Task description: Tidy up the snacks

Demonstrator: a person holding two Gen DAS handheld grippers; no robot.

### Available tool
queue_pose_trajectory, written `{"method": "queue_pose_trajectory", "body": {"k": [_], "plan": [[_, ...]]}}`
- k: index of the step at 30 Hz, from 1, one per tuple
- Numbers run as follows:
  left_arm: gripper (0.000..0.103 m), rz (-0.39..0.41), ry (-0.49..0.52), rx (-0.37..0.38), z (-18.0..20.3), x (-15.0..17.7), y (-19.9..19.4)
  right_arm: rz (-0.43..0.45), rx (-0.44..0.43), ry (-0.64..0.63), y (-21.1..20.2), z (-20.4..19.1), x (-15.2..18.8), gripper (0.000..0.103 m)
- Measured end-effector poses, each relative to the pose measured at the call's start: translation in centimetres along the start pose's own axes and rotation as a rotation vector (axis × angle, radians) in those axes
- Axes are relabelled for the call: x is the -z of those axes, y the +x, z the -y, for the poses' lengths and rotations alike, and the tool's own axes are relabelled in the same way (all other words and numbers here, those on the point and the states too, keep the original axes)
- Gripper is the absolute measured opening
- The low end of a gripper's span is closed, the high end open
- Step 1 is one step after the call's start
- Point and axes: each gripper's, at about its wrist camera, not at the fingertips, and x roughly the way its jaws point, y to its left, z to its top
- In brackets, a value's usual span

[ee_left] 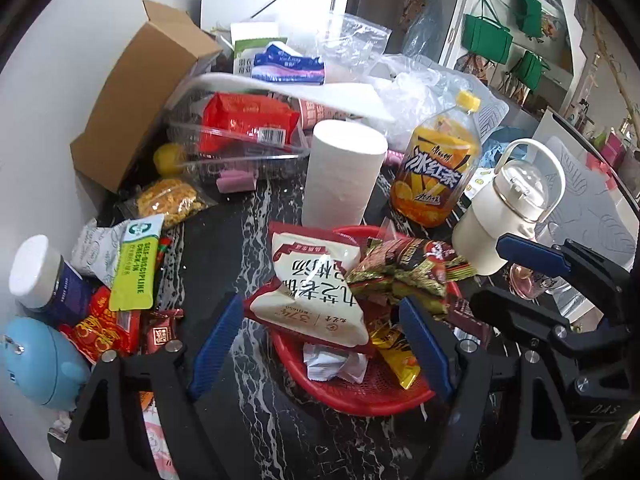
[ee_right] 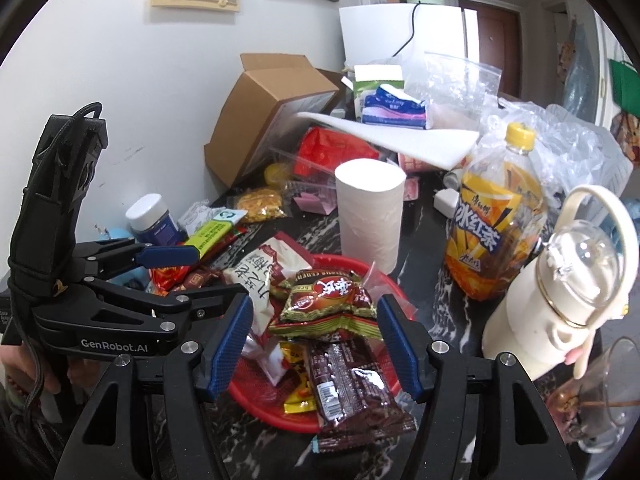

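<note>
A red basket (ee_left: 360,394) (ee_right: 260,400) on the dark marble table holds several snack packs: a white and red pack (ee_left: 316,280) (ee_right: 260,276), a red-green pack (ee_left: 408,272) (ee_right: 326,300), a brown bar (ee_right: 352,392) and a yellow pack (ee_left: 396,356). My left gripper (ee_left: 324,354) is open and empty, its jaws either side of the basket. My right gripper (ee_right: 314,354) is open and empty above the basket. The other gripper shows in each view, at the right edge in the left wrist view (ee_left: 532,258) and at the left in the right wrist view (ee_right: 168,256). More loose snacks (ee_left: 116,320) lie left of the basket.
A paper roll (ee_left: 340,172) (ee_right: 370,212), an iced tea bottle (ee_left: 436,164) (ee_right: 494,220) and a cream flask (ee_left: 504,216) (ee_right: 560,288) stand behind and right of the basket. A cardboard box (ee_left: 136,96), a clear container (ee_left: 240,136), a jar (ee_left: 44,276) and plastic bags crowd the back.
</note>
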Motion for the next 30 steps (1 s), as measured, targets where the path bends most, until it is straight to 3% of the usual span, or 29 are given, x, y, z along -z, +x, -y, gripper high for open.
{"method": "queue_pose_trajectory", "body": {"k": [16, 30], "plan": [[0.08, 0.161, 0.07, -0.041, 3.7, -0.2, -8.0, 0.14, 0.096, 0.0, -8.0, -1.3, -0.7, 0.065], [0.08, 0.26, 0.139, -0.024, 7.4, 4.7, -14.5, 0.222, 0.143, 0.019, -15.5, -3.7, 3.5, 0.066]]}}
